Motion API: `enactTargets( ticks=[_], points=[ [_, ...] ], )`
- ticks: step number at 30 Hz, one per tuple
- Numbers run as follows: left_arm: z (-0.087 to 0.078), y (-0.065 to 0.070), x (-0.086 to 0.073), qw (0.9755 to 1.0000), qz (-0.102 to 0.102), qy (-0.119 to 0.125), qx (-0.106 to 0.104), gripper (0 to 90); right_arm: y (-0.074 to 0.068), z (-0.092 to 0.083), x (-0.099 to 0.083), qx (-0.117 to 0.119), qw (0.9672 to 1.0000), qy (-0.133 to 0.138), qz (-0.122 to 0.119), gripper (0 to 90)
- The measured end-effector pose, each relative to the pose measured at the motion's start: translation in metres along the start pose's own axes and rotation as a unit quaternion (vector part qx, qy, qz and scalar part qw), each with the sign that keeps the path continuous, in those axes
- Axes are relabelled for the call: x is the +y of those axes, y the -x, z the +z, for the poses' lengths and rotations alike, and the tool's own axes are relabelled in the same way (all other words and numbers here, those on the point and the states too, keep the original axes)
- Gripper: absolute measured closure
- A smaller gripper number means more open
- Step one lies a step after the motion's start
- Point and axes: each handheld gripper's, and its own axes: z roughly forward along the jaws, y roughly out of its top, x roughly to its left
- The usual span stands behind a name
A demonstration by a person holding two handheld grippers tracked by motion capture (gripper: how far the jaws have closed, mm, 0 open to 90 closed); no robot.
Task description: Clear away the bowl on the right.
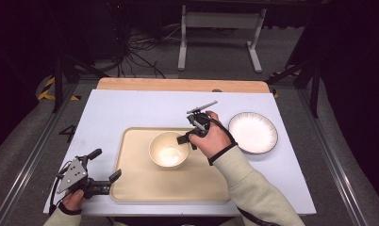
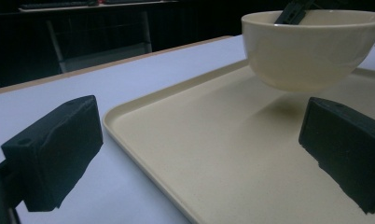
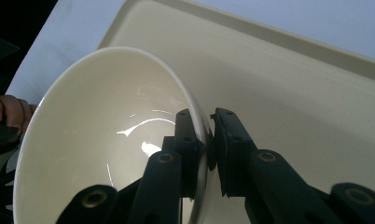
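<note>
A cream bowl is clamped by its rim in the right gripper, one jaw inside the wall and one outside, pressed tight on it. In the left gripper view the bowl is seen hanging just above the beige tray, with its shadow cast on the tray floor beneath, so it is judged to be not yet set down. In the high view it is placed over the middle of the tray. The left gripper is held at the tray's near left corner, its jaws spread wide with nothing between them, one over the white table and one over the tray. A white plate is left on the table to the right of the tray, apart from it. What appears to remain is the lowering of the bowl onto the tray and the release of the rim.
</note>
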Motion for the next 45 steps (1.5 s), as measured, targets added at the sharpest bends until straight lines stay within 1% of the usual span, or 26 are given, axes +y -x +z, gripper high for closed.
enactTargets(
  ticks=[12, 21, 26, 28, 32, 33, 35, 37, 39, 41, 43, 44, 45],
  points=[
    [0.000, 0.000, 0.000, 1.0000, 0.001, 0.000, -0.001, 0.2, 0.007, 0.016, -0.007, -0.003, 0.9999, -0.009, 0.004, 79.8],
    [0.000, 0.000, 0.000, 1.0000, 0.002, 0.001, -0.001, 0.2, 0.010, 0.022, -0.009, -0.009, 0.9998, -0.014, 0.005, 79.5],
    [0.000, 0.000, 0.000, 1.0000, 0.002, 0.000, -0.001, 0.2, 0.011, 0.026, -0.011, -0.014, 0.9998, -0.017, 0.002, 78.9],
    [0.000, 0.000, 0.000, 1.0000, 0.002, 0.000, -0.001, 0.2, 0.011, 0.026, -0.012, -0.014, 0.9998, -0.017, -0.001, 79.0],
    [0.000, 0.000, 0.000, 1.0000, 0.002, 0.001, -0.001, 0.2, 0.011, 0.026, -0.012, -0.021, 0.9995, -0.020, -0.010, 78.8],
    [0.000, 0.000, 0.000, 1.0000, 0.002, 0.000, -0.001, 0.2, 0.012, 0.026, -0.013, -0.020, 0.9995, -0.020, -0.011, 76.8],
    [0.000, 0.000, 0.000, 1.0000, 0.001, 0.000, 0.000, 0.2, 0.014, 0.027, -0.013, -0.010, 0.9998, -0.011, -0.014, 71.1],
    [0.000, 0.000, 0.000, 1.0000, 0.001, 0.000, -0.001, 0.2, 0.015, 0.027, -0.014, -0.022, 0.9994, -0.005, -0.027, 67.8],
    [0.000, 0.000, 0.000, 1.0000, 0.001, 0.000, 0.000, 0.2, 0.016, 0.027, -0.014, -0.023, 0.9992, -0.001, -0.033, 62.7],
    [0.000, 0.000, 0.000, 1.0000, 0.001, -0.001, 0.000, 0.2, 0.016, 0.026, -0.014, -0.023, 0.9989, 0.006, -0.042, 59.5],
    [0.000, 0.000, 0.000, 1.0000, 0.001, -0.001, 0.000, 0.2, 0.014, 0.023, -0.014, -0.034, 0.9978, 0.014, -0.055, 56.3],
    [0.000, 0.000, 0.000, 1.0000, 0.001, -0.001, 0.000, 0.2, 0.014, 0.023, -0.014, -0.034, 0.9978, 0.014, -0.055, 56.3],
    [0.000, 0.000, 0.000, 1.0000, 0.001, 0.000, 0.000, 0.2, 0.012, 0.019, -0.014, -0.046, 0.9960, 0.030, -0.071, 52.1]
  ],
)
